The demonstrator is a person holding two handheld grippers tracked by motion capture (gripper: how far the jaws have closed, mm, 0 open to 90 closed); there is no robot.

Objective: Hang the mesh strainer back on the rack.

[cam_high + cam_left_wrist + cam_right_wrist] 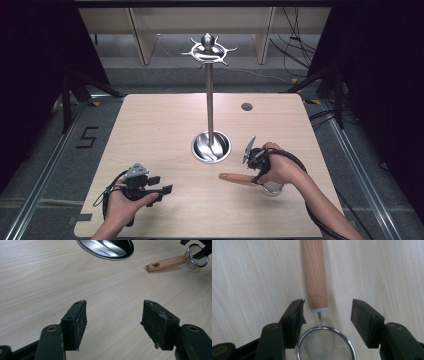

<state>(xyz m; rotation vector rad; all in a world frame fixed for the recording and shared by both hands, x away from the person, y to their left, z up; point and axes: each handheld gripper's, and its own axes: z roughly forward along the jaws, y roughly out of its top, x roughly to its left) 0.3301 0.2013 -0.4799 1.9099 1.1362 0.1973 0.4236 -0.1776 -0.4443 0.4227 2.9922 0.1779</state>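
Jaws of both hand-held grippers, left (113,322) and right (327,320), gape; right straddles strainer (315,277).

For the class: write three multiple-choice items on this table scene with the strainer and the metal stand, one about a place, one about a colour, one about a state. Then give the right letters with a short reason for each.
1. Where does the strainer lie?
A. on the table, by the right gripper
B. hung on the stand
C. under the left gripper

2. What colour is the strainer's handle?
A. black
B. light wood
C. blue

3. How do the right gripper's jaws stand?
A. shut on the handle
B. shut on nothing
C. open

Answers: 1 A, it lies flat on the tabletop beneath that gripper. 2 B, wood grain shows in the right gripper view. 3 C, the jaws stand apart on either side of the handle's end.
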